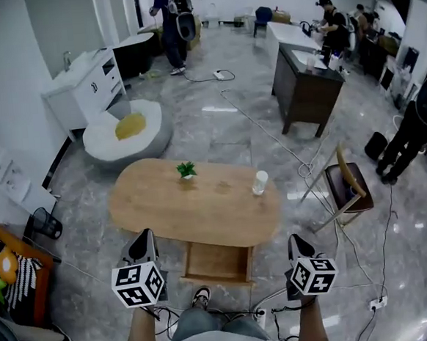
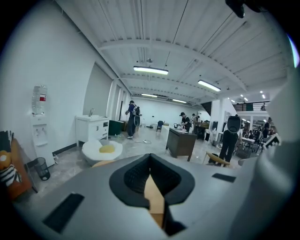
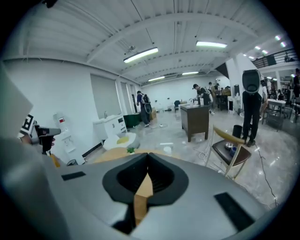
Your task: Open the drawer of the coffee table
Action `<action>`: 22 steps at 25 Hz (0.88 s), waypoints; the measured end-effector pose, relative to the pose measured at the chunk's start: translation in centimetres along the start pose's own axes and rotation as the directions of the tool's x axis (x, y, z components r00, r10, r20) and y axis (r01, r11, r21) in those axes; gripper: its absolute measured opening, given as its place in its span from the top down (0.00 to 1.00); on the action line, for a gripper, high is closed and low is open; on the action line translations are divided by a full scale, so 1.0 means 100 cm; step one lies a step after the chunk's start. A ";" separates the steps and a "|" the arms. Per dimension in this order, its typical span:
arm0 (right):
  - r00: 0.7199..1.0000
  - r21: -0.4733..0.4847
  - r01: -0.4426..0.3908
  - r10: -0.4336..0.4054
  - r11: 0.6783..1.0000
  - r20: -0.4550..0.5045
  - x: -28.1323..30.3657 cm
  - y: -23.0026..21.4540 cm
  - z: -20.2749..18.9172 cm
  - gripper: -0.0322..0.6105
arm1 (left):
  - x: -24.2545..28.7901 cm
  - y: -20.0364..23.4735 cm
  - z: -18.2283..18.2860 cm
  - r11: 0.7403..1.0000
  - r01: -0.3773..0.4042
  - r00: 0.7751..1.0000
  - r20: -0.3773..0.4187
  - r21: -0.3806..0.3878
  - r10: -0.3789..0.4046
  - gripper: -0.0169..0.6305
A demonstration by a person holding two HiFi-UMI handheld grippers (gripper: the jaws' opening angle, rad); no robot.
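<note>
Gleaming marble floor (image 1: 217,122) around coffee table (image 1: 194,204)

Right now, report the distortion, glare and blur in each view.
Head view: fisheye bending at the edges, white glare streaks on the polished floor, coffee table sharp. Left gripper view: dark round vignette, ceiling lights blown out. Right gripper view: same vignette, near foreground soft.

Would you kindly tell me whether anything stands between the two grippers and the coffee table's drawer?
Nothing visible does. The drawer is already pulled out from under the coffee table; the left gripper and right gripper, both shut and empty, are held at either side of it. Only a shoe sits near its front.
</note>
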State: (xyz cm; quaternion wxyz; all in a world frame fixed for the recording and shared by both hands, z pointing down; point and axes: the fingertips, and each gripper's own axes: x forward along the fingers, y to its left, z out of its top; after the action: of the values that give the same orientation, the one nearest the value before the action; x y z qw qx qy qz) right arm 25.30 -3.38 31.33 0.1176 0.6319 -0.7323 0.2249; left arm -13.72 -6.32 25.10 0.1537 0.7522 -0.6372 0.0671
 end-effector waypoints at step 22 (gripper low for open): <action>0.884 0.037 0.248 -0.242 0.968 0.401 -0.118 -0.016 0.094 0.95 | 0.011 0.006 0.102 0.991 0.105 0.981 0.156 0.082 -0.117 0.99</action>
State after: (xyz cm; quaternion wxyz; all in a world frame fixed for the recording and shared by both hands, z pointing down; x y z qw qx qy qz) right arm 29.96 2.30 18.01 -0.0031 0.7510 -0.6568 0.0678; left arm -15.09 -10.63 15.93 0.0775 0.7947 -0.6016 0.0210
